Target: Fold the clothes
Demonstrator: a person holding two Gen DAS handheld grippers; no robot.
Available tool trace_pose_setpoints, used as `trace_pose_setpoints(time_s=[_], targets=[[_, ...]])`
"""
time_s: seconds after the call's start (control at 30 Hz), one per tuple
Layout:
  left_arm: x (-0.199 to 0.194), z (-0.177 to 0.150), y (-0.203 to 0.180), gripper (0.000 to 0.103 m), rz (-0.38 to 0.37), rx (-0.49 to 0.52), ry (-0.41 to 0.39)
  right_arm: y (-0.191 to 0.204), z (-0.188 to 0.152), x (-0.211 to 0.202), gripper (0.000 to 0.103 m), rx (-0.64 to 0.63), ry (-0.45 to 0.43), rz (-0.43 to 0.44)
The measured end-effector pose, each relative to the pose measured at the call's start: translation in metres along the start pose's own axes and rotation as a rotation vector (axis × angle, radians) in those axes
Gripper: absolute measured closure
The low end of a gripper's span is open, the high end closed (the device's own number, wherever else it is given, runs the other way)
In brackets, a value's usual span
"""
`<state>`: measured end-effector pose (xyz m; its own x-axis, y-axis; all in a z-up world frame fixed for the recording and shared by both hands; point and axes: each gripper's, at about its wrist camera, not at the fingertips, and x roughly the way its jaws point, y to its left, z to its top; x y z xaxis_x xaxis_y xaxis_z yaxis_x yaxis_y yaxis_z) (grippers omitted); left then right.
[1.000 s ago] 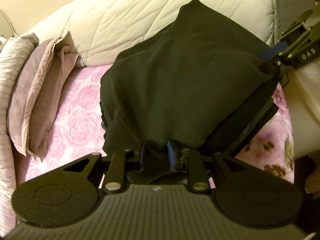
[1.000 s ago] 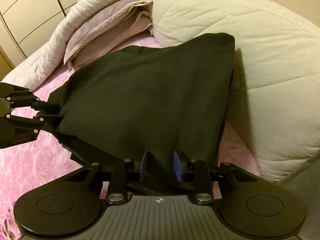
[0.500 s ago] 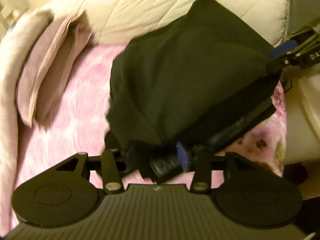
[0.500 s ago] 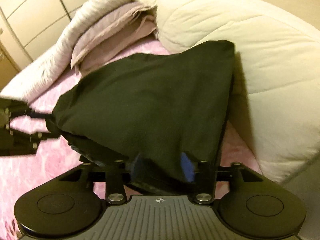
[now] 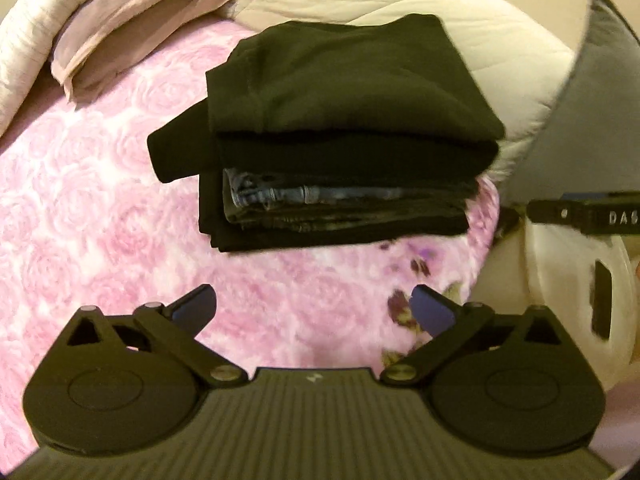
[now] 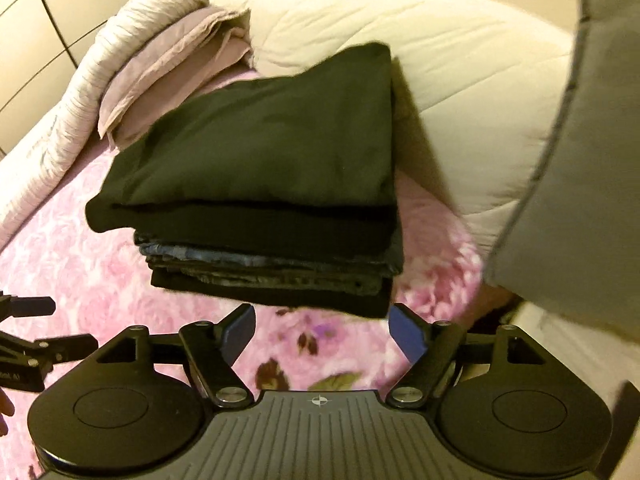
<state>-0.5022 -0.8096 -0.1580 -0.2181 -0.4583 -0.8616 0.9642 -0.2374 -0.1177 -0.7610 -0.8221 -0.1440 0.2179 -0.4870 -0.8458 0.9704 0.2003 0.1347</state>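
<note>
A folded black garment (image 5: 344, 80) lies on top of a stack of folded clothes (image 5: 340, 208) that includes blue jeans (image 5: 288, 196), on the pink rose bedspread (image 5: 100, 220). The black garment (image 6: 272, 144) and the stack (image 6: 276, 272) also show in the right wrist view. My left gripper (image 5: 314, 312) is open and empty, drawn back in front of the stack. My right gripper (image 6: 322, 334) is open and empty, close to the stack's near edge. The right gripper shows at the right edge of the left wrist view (image 5: 584, 214), the left gripper at the left edge of the right wrist view (image 6: 36, 332).
A cream quilted duvet (image 6: 420, 52) is bunched behind the stack. Folded mauve and white bedding (image 6: 160, 64) lies at the back left. A grey cushion (image 6: 580, 184) stands at the right. A white basket-like object (image 5: 572, 300) is beside the bed.
Both grippers have let go of the black garment, opened and pulled back. The garment now lies flat on top of the stack.
</note>
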Motion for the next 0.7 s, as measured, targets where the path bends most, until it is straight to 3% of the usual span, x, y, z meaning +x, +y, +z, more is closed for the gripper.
trace_pose_setpoints(time_s=[0.17,0.33,0.47,0.7], targets=[[-0.036,-0.025,0.004,0.001,-0.027,-0.059,-0.053,0.036,-0.034,-0.044,0.024,0.019,-0.044,-0.027],[-0.080,-0.040,0.003,0.002,-0.045,-0.040,-0.118,0.067,-0.060,-0.078,0.024,0.041,-0.068,-0.039],[-0.108,-0.048,-0.003,0.005,-0.080,0.025,-0.159,0.083,-0.066,-0.100,0.023,0.028,-0.093,-0.054],[-0.130,-0.050,-0.015,0.006,-0.075,0.032,-0.221,0.086,-0.058,-0.114,0.023,-0.004,-0.127,-0.054]])
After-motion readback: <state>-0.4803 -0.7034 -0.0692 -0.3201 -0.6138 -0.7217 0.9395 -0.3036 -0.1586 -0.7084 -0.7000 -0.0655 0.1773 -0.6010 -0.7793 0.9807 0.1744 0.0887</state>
